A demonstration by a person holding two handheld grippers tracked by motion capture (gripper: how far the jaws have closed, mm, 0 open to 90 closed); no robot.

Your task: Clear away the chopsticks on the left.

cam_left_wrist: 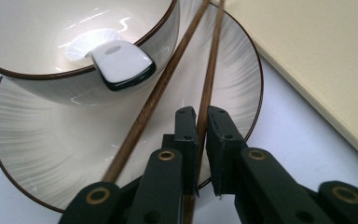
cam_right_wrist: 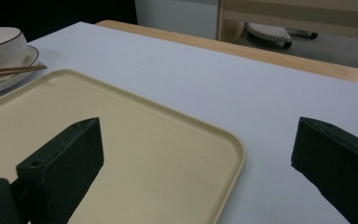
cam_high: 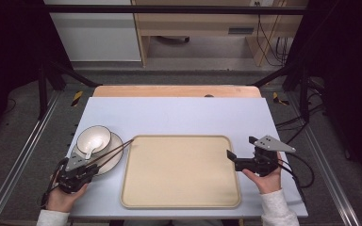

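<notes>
**Inspector A:** Where the left tongs [cam_left_wrist: 198, 122] are examined in the left gripper view, one wooden chopstick [cam_left_wrist: 208, 84] is found clamped between the two black pads, near its lower end. The second chopstick [cam_left_wrist: 151, 100] is seen just beside the jaws, outside the grip. Both are laid slantwise across the rim of the saucer plate [cam_left_wrist: 42, 154], with the far tips reaching toward the tray edge.

**Inspector B:** Noted. The grip so low on the stick is judged to be chosen so that the stick can be lifted clear of the bowl [cam_left_wrist: 37, 42], which is stood on that plate. A white ceramic spoon [cam_left_wrist: 121, 63] is rested in the bowl, its handle hung over the rim.

**Inspector A:** Position of the set is recorded in the high view: at the desk's [cam_high: 179, 113] left side, just beside the beige tray [cam_high: 181, 172], which is bare.

**Inspector B:** And the right tongs [cam_high: 240, 151]?

**Inspector A:** Held spread wide and empty over the tray's right rim, apparently kept in readiness. Only one stick being secured, a risk is judged that its mate will be left behind or rolled off the plate.
</notes>
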